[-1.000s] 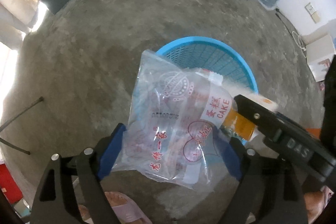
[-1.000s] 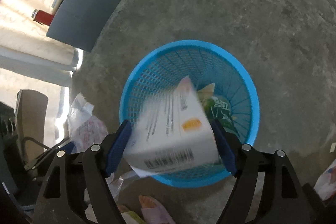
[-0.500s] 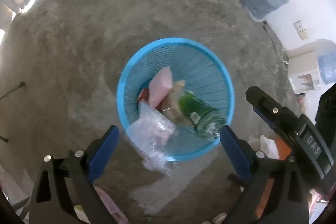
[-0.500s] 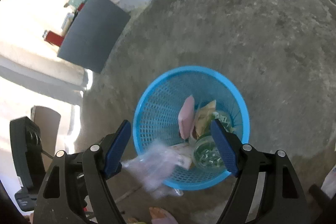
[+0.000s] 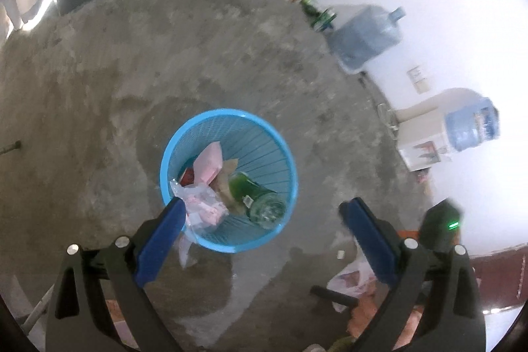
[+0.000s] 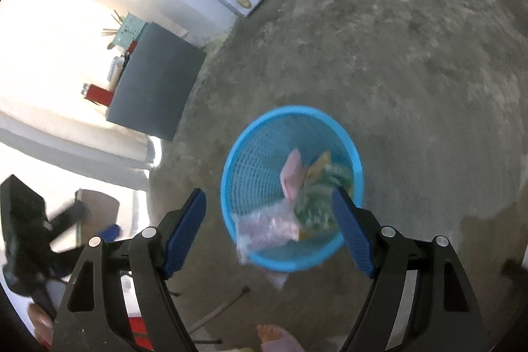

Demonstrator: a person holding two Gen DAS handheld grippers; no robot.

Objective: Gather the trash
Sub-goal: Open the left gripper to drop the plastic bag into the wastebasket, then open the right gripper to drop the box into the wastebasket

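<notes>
Both your tools, left (image 5: pixel 260 223) and right (image 6: pixel 269 213), gape empty above the blue basket (image 5: pixel 280 150); the clear bag (image 5: pixel 201 207) drapes its rim.

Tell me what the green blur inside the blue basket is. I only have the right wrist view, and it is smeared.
Observer: It is a green glass bottle, lying on its side in the blue basket, base toward the camera.
Operator: Any trash outside the basket that I cannot see?
Observer: Yes. A white plastic bag lies on the floor to the basket's right in the left wrist view.
Operator: Are the left tongs free to take it?
Observer: The left tongs stand wide open with nothing between them.
</notes>
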